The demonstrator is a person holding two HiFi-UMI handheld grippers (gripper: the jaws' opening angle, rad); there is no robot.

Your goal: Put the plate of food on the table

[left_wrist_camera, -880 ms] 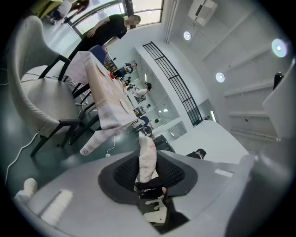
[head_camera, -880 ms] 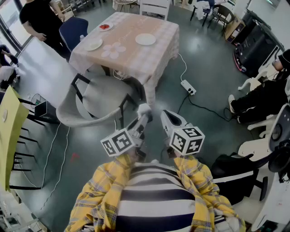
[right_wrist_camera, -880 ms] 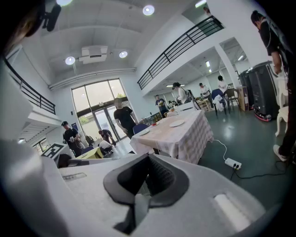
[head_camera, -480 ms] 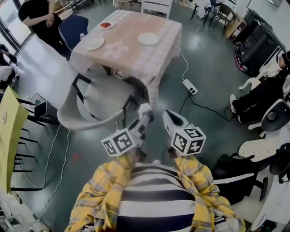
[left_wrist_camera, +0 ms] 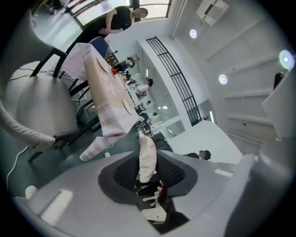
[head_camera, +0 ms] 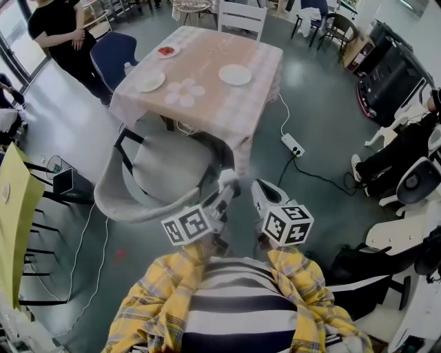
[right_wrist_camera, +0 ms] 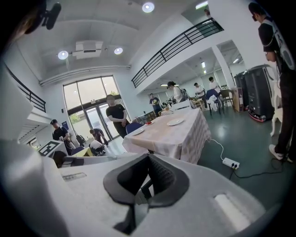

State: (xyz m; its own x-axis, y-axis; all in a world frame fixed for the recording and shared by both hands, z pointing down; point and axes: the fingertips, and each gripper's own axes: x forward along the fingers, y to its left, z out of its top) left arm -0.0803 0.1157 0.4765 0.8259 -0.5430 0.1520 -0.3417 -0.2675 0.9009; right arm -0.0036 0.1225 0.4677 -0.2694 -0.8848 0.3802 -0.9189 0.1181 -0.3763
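Ahead, beyond a grey chair:

- Surface [head_camera: 224, 107]: square, under a pink checked cloth. It carries a left white plate [head_camera: 150, 81] and a right white plate [head_camera: 235, 74], both apparently bare, a small dish [head_camera: 166, 50] with red food at the far left corner, and a flower-shaped mat [head_camera: 185, 93].
- Grey chair [head_camera: 155, 169]: stands at the near edge of the surface, between the person and the cloth.
- Blue chair [head_camera: 110, 55] is at the left side and a white chair [head_camera: 241, 17] at the far side.
- Power strip [head_camera: 292, 145]: lies on the floor right of the surface, its cable trailing off.
- Bystander in black [head_camera: 58, 27]: stands beside the blue chair.
- Left hand-held gripper [head_camera: 223, 195]: clamped on the rim of a small white plate [left_wrist_camera: 147, 152] with pink marks, seen edge-on. The plate is carried in the air short of the surface, over the chair's near side. What lies on it cannot be made out.
- Right hand-held gripper [right_wrist_camera: 147, 172]: jaws together, nothing between them, just beside the left one.
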